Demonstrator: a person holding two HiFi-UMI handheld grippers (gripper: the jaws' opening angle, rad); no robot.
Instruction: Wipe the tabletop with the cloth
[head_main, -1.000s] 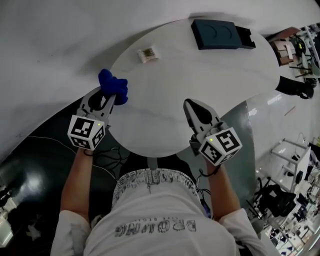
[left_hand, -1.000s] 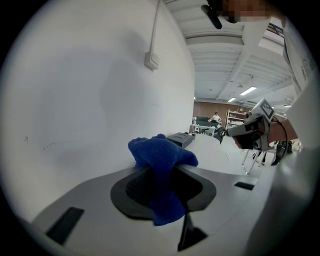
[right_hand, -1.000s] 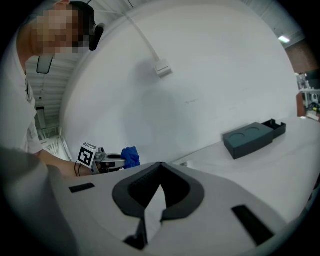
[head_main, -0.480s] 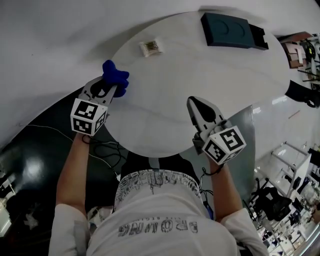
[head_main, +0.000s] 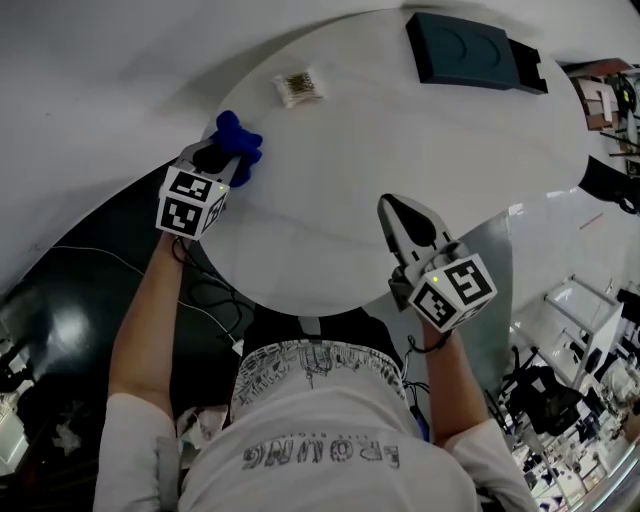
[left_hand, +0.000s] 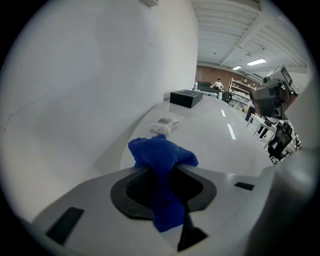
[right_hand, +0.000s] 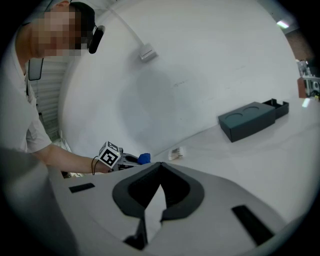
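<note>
The left tool (head_main: 224, 152) is squeezed shut on a soft, scrunched-up blue cloth (head_main: 240, 144). The cloth pokes out past the tip of the tool, right at the left edge of the round white tabletop (head_main: 400, 140).

To wipe well, I think the cloth should be pushed down flat and slid across in long, slow lines. The squeeze should stay tight so the cloth does not slip out.

A bit farther in lies a small white wrapped packet (head_main: 298, 86), so the wipe should go around it. The right tool (head_main: 396, 206) hovers over the near side, closed with nothing in it. At the far right sits a flat dark box (head_main: 468, 50).

I count one cloth, two tools, one packet, one box and one tabletop.
</note>
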